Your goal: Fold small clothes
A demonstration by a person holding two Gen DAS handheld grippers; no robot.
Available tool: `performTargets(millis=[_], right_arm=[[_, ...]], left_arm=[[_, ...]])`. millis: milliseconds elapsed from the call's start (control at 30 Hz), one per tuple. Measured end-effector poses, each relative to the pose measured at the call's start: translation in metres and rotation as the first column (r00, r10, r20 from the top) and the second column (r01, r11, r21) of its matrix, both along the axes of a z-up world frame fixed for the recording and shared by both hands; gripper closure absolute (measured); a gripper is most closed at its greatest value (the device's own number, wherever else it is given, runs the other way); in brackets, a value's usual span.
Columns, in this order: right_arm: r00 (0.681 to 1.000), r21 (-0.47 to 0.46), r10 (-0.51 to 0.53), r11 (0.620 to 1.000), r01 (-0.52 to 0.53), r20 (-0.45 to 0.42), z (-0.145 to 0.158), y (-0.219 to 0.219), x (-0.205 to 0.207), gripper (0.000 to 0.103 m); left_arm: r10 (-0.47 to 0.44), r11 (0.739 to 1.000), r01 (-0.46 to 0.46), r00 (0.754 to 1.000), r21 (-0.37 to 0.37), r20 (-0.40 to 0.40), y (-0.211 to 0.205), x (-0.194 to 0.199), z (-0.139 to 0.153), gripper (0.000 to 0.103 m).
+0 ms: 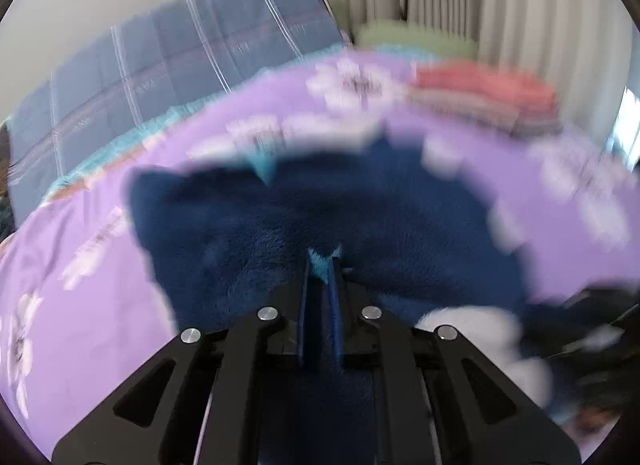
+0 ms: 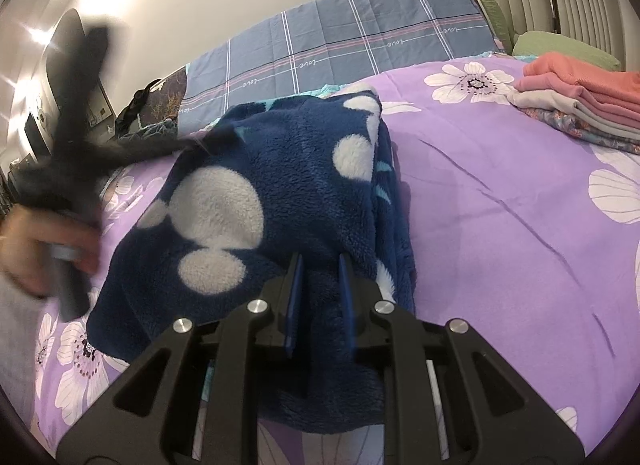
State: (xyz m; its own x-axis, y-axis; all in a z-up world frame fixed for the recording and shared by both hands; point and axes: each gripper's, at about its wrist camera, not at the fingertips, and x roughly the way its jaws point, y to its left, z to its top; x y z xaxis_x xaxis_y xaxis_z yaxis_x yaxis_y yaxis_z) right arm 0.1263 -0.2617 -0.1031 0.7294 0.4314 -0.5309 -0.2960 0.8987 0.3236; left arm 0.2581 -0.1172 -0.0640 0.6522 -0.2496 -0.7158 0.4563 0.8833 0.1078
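The bed [image 2: 500,225], under a purple flowered cover, fills most of both views; its near and right edges are cut off by the round lens. A wide bare stretch of cover lies open at centre right of the right wrist view. A grey-blue checked sheet [image 2: 360,29] runs along the wall at the top. The left wrist view is smeared by blur, so outlines there are hard to make out.

The navy fleece garment [image 2: 280,193] with white dots lies left of centre, its long axis running from the lower middle toward the upper middle; its near end is hidden under the right tongs [image 2: 320,261], which are clamped on a thick fold. A stack of folded clothes [image 2: 580,101] sits at the upper right.

The left tongs [image 1: 322,261] are clenched on a turquoise scrap of the garment. A blurred hand [image 2: 48,249] shows at the left edge.
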Motion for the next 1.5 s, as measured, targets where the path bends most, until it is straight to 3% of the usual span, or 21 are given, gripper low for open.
performTargets(millis=[67, 133, 233, 333, 400, 467, 567, 600, 667, 733, 767, 833, 900, 1000, 1067, 1133, 1200, 1300, 1367, 1500], right_arm=[[1.0, -0.015, -0.004, 1.0, 0.004, 0.005, 0.001, 0.002, -0.001, 0.085], [1.0, -0.023, -0.005, 1.0, 0.005, 0.006, 0.001, 0.003, -0.002, 0.085], [1.0, -0.032, -0.004, 0.999, 0.004, -0.017, 0.007, 0.003, -0.002, 0.084], [0.997, -0.006, -0.01, 1.0, 0.01, -0.077, 0.034, -0.002, 0.001, 0.077], [1.0, -0.002, -0.028, 1.0, 0.028, -0.014, 0.063, -0.005, 0.003, 0.072], [0.998, -0.073, -0.029, 0.997, 0.033, 0.056, 0.092, 0.002, 0.016, 0.072], [0.998, -0.04, 0.045, 0.998, -0.043, 0.043, 0.108, 0.013, 0.048, 0.082], [0.998, -0.022, 0.057, 0.998, -0.057, 0.004, 0.106, 0.017, 0.067, 0.089], [0.998, -0.052, 0.019, 0.998, -0.022, -0.062, 0.089, 0.023, 0.101, 0.091], [0.986, -0.226, -0.052, 0.974, 0.015, -0.159, 0.037, 0.036, 0.141, 0.095], [0.985, -0.229, -0.041, 0.974, 0.001, -0.169, 0.019, 0.038, 0.148, 0.096], [0.988, -0.173, -0.059, 0.984, 0.034, -0.144, 0.014, 0.031, 0.146, 0.097], [0.993, -0.266, -0.073, 0.963, 0.045, -0.097, 0.016, 0.042, 0.139, 0.097], [0.993, -0.268, -0.077, 0.962, 0.049, -0.093, 0.015, 0.043, 0.138, 0.097], [0.993, -0.237, -0.073, 0.97, 0.048, -0.098, 0.013, 0.037, 0.137, 0.097], [0.992, -0.228, -0.071, 0.973, 0.046, -0.1, 0.012, 0.036, 0.136, 0.097], [0.992, -0.238, -0.072, 0.97, 0.047, -0.099, 0.015, 0.037, 0.136, 0.097], [0.99, -0.224, -0.074, 0.973, 0.047, -0.117, 0.015, 0.037, 0.14, 0.097], [0.989, -0.225, -0.081, 0.973, 0.051, -0.124, 0.015, 0.037, 0.143, 0.097], [0.99, -0.239, -0.079, 0.97, 0.049, -0.114, 0.016, 0.039, 0.142, 0.097]], left_arm=[[0.025, 0.997, -0.027, 0.999, -0.073, -0.022, 0.008, 0.004, -0.003, 0.092], [0.013, 0.999, -0.014, 1.0, -0.042, -0.014, 0.005, 0.001, -0.002, 0.093], [0.012, 0.998, -0.015, 0.999, -0.058, -0.039, 0.008, 0.001, 0.001, 0.093], [0.017, 0.999, -0.018, 0.999, -0.03, -0.027, 0.006, 0.001, 0.0, 0.094], [0.018, 0.999, -0.019, 1.0, -0.03, -0.025, 0.005, 0.0, -0.002, 0.094], [0.02, 0.999, -0.021, 0.999, -0.034, -0.027, 0.006, 0.001, -0.002, 0.094], [0.022, 0.999, -0.023, 0.999, -0.043, -0.022, 0.006, 0.001, -0.002, 0.094], [0.026, 0.998, -0.026, 0.999, -0.052, -0.019, 0.007, 0.001, -0.002, 0.094], [0.027, 0.997, -0.028, 1.0, -0.068, -0.015, 0.01, 0.0, -0.003, 0.094], [0.026, 0.995, -0.027, 1.0, -0.095, -0.011, 0.014, -0.001, -0.003, 0.094], [0.025, 0.993, -0.027, 1.0, -0.118, -0.015, 0.016, 0.0, -0.003, 0.094], [0.021, 0.994, -0.022, 1.0, -0.111, -0.012, 0.014, 0.002, -0.002, 0.094], [0.007, 0.995, -0.009, 1.0, -0.097, -0.017, 0.012, 0.003, 0.002, 0.094], [-0.01, 0.98, 0.002, 0.999, -0.199, -0.037, 0.026, 0.01, 0.025, 0.093], [0.071, 0.97, -0.063, 0.997, -0.234, 0.025, 0.042, 0.018, 0.049, 0.093], [0.102, 0.969, -0.085, 0.993, -0.233, 0.061, 0.052, 0.03, 0.062, 0.093], [0.081, 0.975, -0.078, 0.997, -0.209, 0.009, 0.049, 0.052, 0.052, 0.093], [0.076, 0.997, -0.077, 0.993, -0.006, -0.092, 0.03, 0.081, -0.011, 0.094], [0.121, 0.986, -0.129, 0.99, -0.107, -0.077, 0.036, 0.085, -0.019, 0.096], [0.111, 0.993, -0.112, 0.993, -0.039, -0.047, 0.03, 0.075, -0.01, 0.097]])
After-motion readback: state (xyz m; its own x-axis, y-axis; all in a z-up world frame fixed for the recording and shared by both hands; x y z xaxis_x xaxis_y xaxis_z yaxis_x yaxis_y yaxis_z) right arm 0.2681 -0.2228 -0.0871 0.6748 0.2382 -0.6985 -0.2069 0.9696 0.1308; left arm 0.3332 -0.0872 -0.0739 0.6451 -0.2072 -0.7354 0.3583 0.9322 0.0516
